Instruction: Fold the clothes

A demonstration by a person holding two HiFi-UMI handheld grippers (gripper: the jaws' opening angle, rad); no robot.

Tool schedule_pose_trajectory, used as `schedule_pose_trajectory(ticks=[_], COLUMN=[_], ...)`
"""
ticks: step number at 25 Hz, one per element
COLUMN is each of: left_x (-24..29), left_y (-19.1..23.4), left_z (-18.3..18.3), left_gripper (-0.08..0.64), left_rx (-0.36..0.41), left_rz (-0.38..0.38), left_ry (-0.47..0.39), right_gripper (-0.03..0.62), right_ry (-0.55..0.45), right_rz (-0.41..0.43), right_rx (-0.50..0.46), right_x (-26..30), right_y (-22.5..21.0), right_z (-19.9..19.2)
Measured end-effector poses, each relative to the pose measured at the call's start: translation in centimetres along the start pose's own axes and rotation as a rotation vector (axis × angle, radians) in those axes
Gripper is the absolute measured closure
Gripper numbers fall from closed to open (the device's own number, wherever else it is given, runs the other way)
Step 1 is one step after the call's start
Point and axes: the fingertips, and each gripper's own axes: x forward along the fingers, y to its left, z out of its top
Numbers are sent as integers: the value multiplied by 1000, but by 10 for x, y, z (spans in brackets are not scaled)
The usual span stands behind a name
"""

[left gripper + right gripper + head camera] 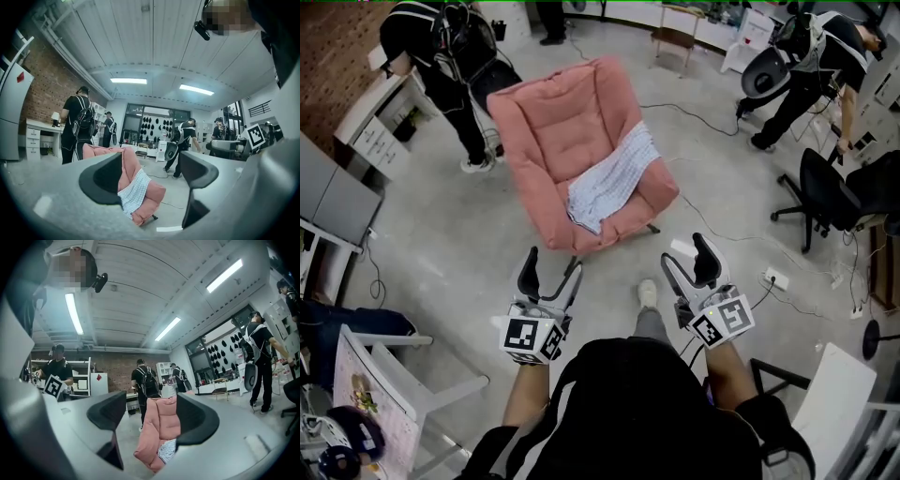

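Observation:
A pale blue-and-white checked garment point(612, 181) lies crumpled over the seat and front edge of a pink padded armchair point(572, 141). The same garment point(135, 191) shows between the jaws in the left gripper view, and a corner of it point(167, 450) in the right gripper view. My left gripper point(551, 272) is held near my body, well short of the chair, open with nothing between its jaws. My right gripper point(689, 260) stands beside it, also open and empty, off the chair's front right corner.
The chair stands on a bare concrete floor. People with backpacks stand at the back left point(441, 56) and back right point(811, 66). A black office chair point(825, 192) is at the right, a power strip point(773, 278) and cables lie near my right gripper, and white desks point(375, 122) line the left.

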Motion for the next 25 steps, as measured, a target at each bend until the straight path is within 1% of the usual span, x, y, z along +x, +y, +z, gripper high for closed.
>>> schedule_pose_trajectory(ticks=[7,10,14,17,20,22,25], left_x=[57,92,143,181,213,232,253], left_y=[15,24,34,41,48,55,64], left_z=[4,8,9,5,-6,-14,-33], left_gripper=[190,192,192,199,224,234,241], left_rx=[23,26,29,31,28,25,19], left_rz=[46,75,117,139,167,194,231], left_ry=[-16,-21,-17,1,28,48,88], right_gripper=[273,282,303,328,348,364,370], right_ry=[-6,-5,2,14,38,59,107], right_rz=[38,68,124,155,179,201,243], right_rx=[45,45,20,10,8,8,10], right_x=[56,89,130,162,189,205,227], right_y=[-55,-85,-126,-158,-187,-203,-221], right_z=[-4,2,10,12,8,3,-12])
